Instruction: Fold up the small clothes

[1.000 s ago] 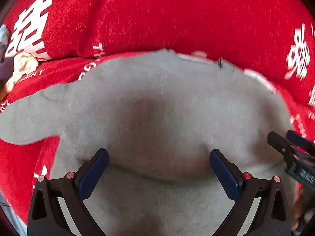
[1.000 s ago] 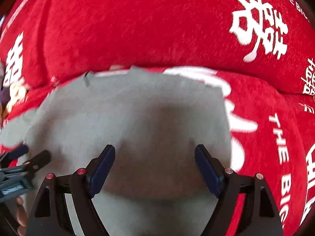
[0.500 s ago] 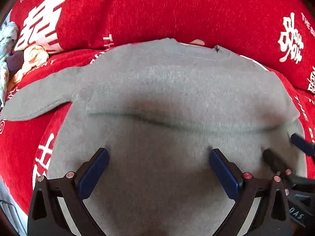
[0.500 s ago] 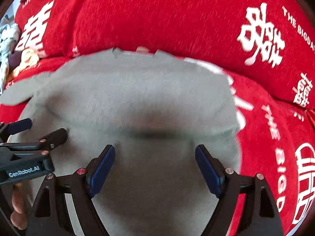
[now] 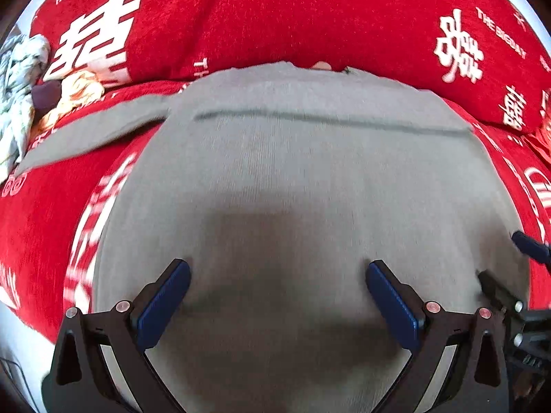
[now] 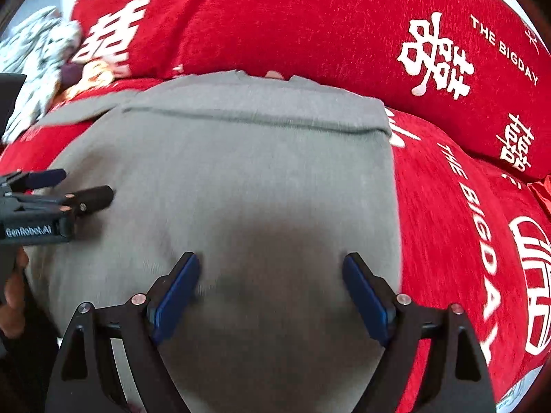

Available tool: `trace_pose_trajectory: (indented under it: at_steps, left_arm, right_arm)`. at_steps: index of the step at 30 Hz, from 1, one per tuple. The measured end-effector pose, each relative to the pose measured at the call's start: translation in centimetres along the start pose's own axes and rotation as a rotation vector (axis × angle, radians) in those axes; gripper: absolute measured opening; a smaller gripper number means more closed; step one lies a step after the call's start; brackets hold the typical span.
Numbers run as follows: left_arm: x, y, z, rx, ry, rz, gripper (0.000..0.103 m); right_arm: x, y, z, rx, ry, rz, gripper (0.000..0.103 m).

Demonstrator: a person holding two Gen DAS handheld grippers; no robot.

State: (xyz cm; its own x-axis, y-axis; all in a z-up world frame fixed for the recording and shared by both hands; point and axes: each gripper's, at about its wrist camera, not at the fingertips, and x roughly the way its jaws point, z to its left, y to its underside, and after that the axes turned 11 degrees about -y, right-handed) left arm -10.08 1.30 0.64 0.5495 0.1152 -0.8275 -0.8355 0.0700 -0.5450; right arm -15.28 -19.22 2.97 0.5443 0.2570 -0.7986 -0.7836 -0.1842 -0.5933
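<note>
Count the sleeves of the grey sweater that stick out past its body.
1. One sleeve of the grey sweater lies out to the left across the red cover, towards the crumpled clothes. The other sleeve isn't visible; it may be folded under.

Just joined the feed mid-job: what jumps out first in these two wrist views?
A plain grey knit sweater lies spread flat across the middle, one sleeve trailing off to the left. Under it is a bright red plush cover with white characters. Both grippers, left and right, hang open above the sweater's near part.
</note>
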Motion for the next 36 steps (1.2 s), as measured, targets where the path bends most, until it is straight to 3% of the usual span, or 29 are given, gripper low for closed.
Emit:
trace_pose_trajectory:
  at_steps: [4,9,13,16,18,20,21,27,30,36]
  left_arm:
    - [-1.1,3.0,1.1,-0.001,0.014,0.017,0.103]
    - [-1.7,3.7,1.9,-0.011,0.022,0.061,0.103]
    - [-2.0,0.1,4.1,-0.131,-0.005,0.007,0.103]
    - [0.0,-2.6,4.1,-0.161,0.003,0.039,0.103]
    - [1.3,-3.8,3.6,-0.149,0.022,0.054,0.103]
    - [3.1,-4.1,2.9,-0.115,-0.007,0.102,0.103]
    - [3.1,-4.1,2.7,-0.091,-0.037,0.074,0.103]
    - [2.4,-2.7,2.7,-0.082,-0.029,-0.03,0.103]
    - [2.4,-2.6,2.9,-0.09,-0.026,-0.027,0.103]
    - [2.3,-3.0,3.9,-0.081,0.001,-0.02,0.103]
  right_arm:
    - [-1.4,3.3,0.7,-0.119,0.001,0.02,0.092]
    - [-2.2,3.5,1.1,-0.146,0.009,0.092,0.092]
    - [-2.7,-0.4,2.0,-0.158,-0.018,-0.004,0.092]
    - [-0.3,-3.3,2.9,-0.16,-0.049,-0.006,0.092]
    - [2.3,-5.0,3.1,-0.123,-0.076,0.04,0.092]
    - [4.9,-6.2,2.9,-0.062,-0.097,0.104,0.092]
    - [5.9,-6.9,2.4,-0.031,-0.095,0.128,0.092]
    - [5.4,-13.9,-0.8,0.189,-0.112,-0.01,0.092]
    - [8.9,-18.0,-0.6,0.207,-0.117,0.05,0.092]
    - [17.6,-20.9,3.3,0.108,-0.069,0.217,0.092]
